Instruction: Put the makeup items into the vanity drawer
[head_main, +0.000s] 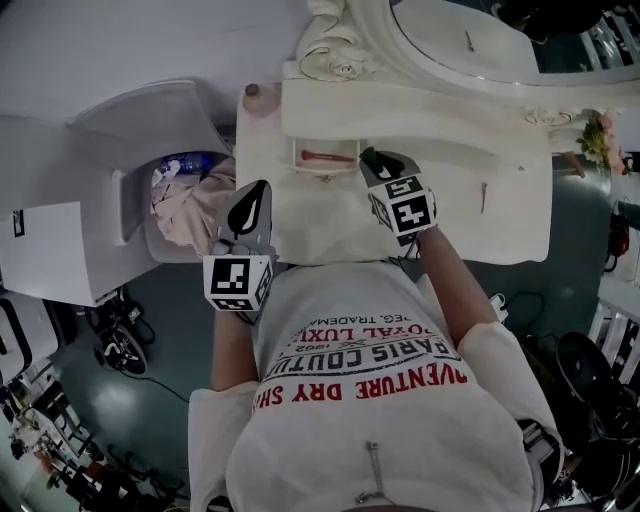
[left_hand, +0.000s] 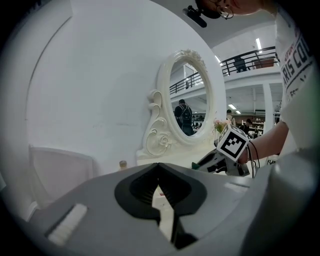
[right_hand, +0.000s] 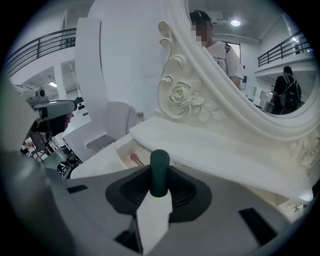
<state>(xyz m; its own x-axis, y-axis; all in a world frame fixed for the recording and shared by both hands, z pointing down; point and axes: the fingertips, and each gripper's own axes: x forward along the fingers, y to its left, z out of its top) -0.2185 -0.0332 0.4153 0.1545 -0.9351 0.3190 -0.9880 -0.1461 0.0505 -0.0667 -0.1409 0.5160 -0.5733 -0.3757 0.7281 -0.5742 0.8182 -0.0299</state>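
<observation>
In the head view the vanity's small drawer stands open with a pink-red stick lying inside. My right gripper hovers at the drawer's right end, shut on a dark green tube. In the right gripper view that tube stands upright between the tips of the right gripper, and the drawer with the pink stick lies beyond at the left. My left gripper hangs over the tabletop's left edge, shut and empty; its tips meet in the left gripper view.
An ornate oval mirror rises behind the white vanity top. A small brown-capped bottle stands at the back left corner. A white bin with crumpled cloth sits left of the table. Flowers are at the far right.
</observation>
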